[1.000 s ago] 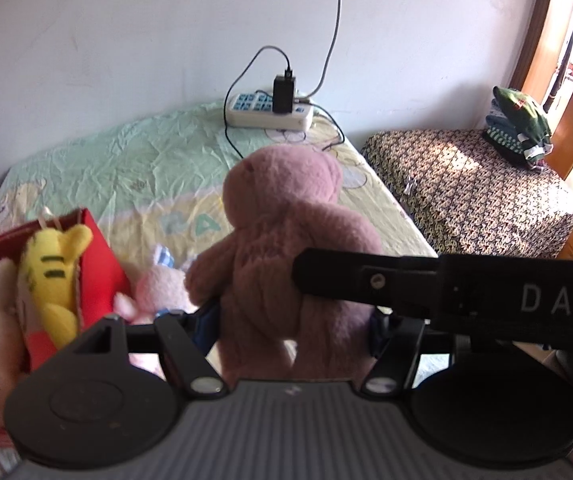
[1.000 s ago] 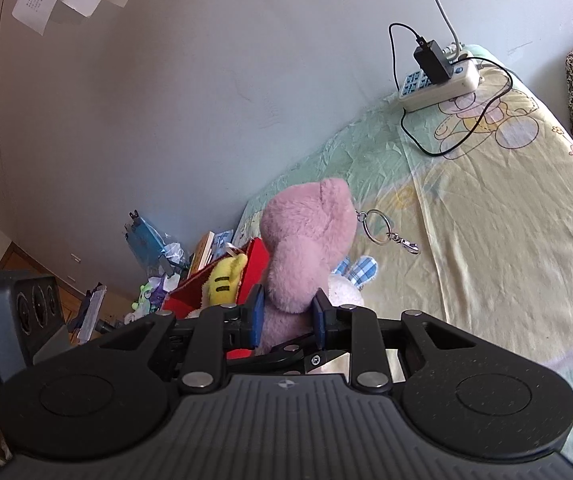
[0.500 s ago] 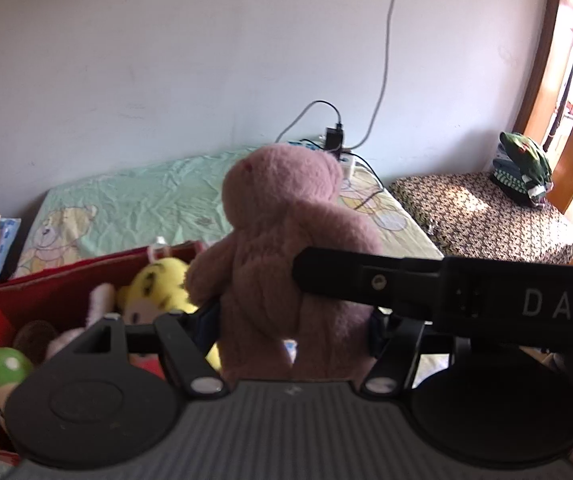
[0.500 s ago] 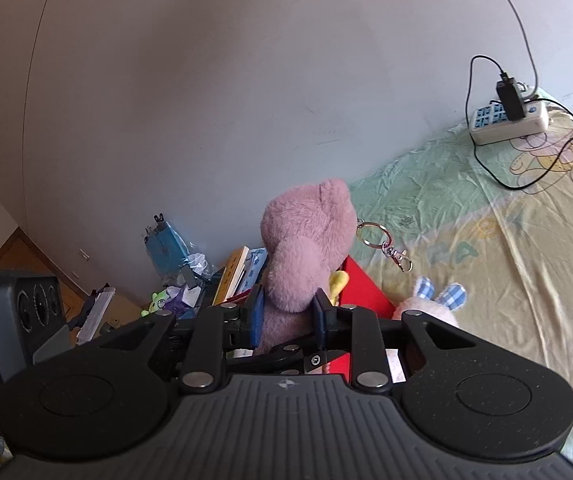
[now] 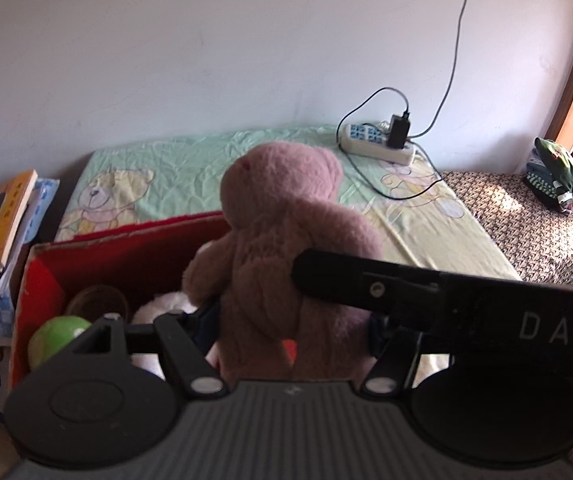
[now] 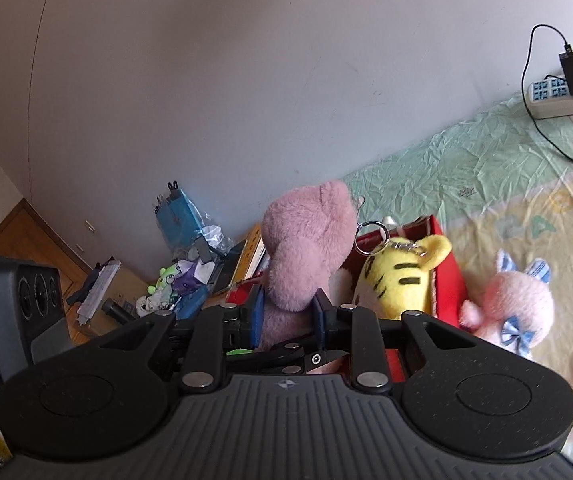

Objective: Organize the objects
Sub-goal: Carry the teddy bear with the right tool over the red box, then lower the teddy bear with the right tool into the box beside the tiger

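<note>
Room: A bedroom, pale wall behind a bed [image 5: 190,164] with a green cartoon sheet; a power strip [image 5: 374,148] lies at the bed's far edge.
Landmark: A red box [image 5: 42,276] stands open at the bed's near corner, already holding a yellow tiger toy [image 6: 398,280] and a green ball [image 5: 56,338].
Held: A pink plush bear [image 5: 282,240] hangs upright, head up, directly above the box.
Left gripper [image 5: 290,320]: Clamped across the bear's lower body, fingers spread wide by its bulk.
Right gripper [image 6: 288,308]: Closed narrowly on the bear higher up, near the neck.
Key relation: The box opening lies straight below the bear; its long axis is vertical, so a drop would likely send it in feet first.
Outside the box: A pink rabbit toy [image 6: 514,300] lies on the sheet just beside the box's wall, on the right gripper's side.
</note>
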